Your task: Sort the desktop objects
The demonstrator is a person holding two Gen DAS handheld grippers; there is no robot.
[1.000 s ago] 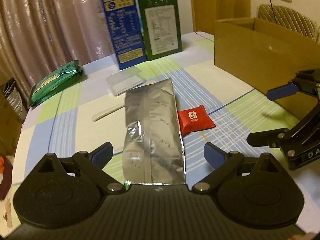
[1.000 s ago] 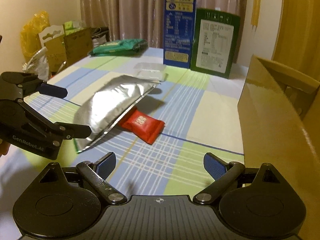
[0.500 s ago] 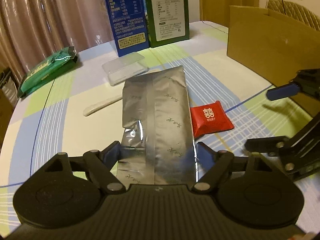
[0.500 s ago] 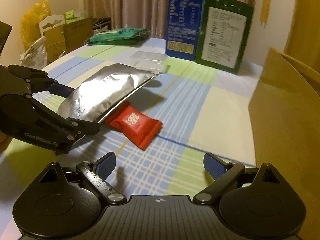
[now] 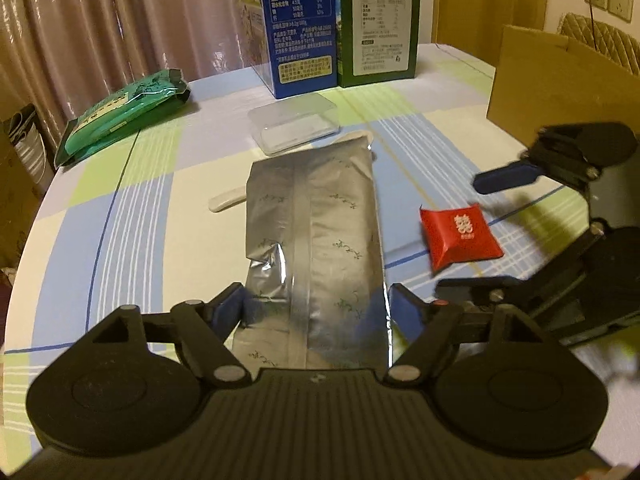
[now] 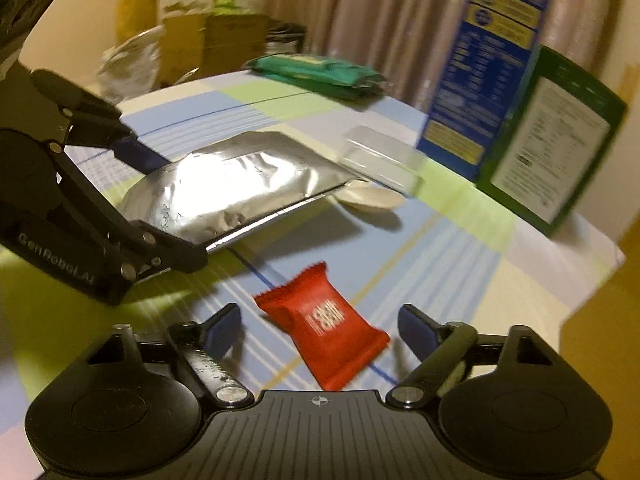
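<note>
A long silver foil pouch (image 5: 316,236) lies on the checked tablecloth; it also shows in the right wrist view (image 6: 236,184). My left gripper (image 5: 318,310) has its two fingers at either side of the pouch's near end, touching its edges. A small red candy packet (image 5: 460,236) lies right of the pouch. My right gripper (image 6: 318,330) is open, its fingers on either side of the red packet (image 6: 324,328), apart from it. In the left wrist view the right gripper (image 5: 468,240) straddles the red packet.
A clear plastic box (image 5: 294,128) and a white spoon (image 5: 228,202) lie beyond the pouch. A green packet (image 5: 124,110) is at far left. A blue carton (image 5: 298,24) and green carton (image 5: 378,20) stand at the back. A cardboard box (image 5: 560,88) stands right.
My left gripper moved forward and narrowed around the pouch's near end. My right gripper swung left and down until its open fingers straddle the red packet.
</note>
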